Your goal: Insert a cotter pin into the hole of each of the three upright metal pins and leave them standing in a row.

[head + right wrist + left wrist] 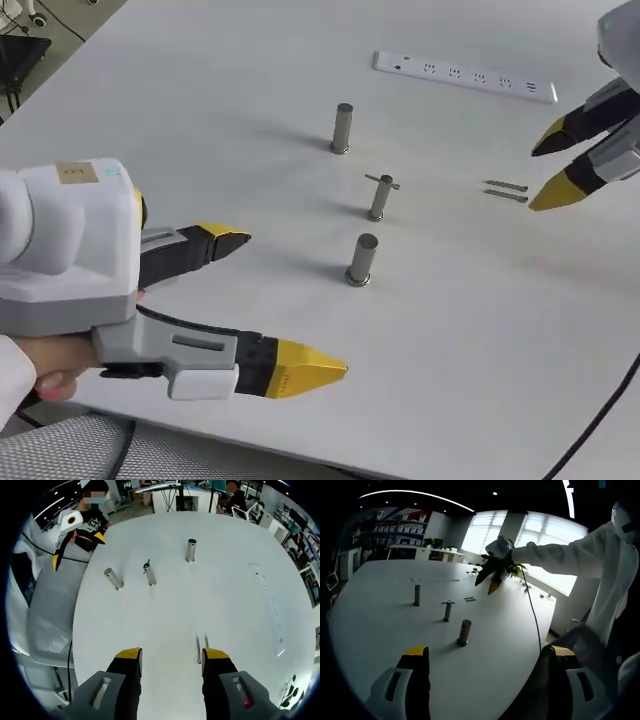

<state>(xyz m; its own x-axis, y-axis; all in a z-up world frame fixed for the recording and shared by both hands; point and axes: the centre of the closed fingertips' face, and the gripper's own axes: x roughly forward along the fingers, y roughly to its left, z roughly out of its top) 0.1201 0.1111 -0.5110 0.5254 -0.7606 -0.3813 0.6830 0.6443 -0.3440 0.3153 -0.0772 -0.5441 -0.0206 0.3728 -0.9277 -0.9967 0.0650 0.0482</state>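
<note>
Cotter pins [506, 190]: two, thin, grey, loose — just beside right gripper [534, 180].
Grippers: both spread, empty — left gripper [297, 303] well away.

Three upright metal pins [342, 128], inserted cotter pin [382, 181], two loose cotter pins [506, 190]

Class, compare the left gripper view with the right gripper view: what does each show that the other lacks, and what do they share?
The left gripper view has, and the other lacks: bright windows, a leafy plant, shelves of bins, and the right gripper seen from outside, open. The right gripper view has instead: the left gripper seen from outside, open, and other people at far desks. Shared: the white table, three upright metal pins, the middle pin carrying a cotter pin, and two loose cotter pins.
</note>
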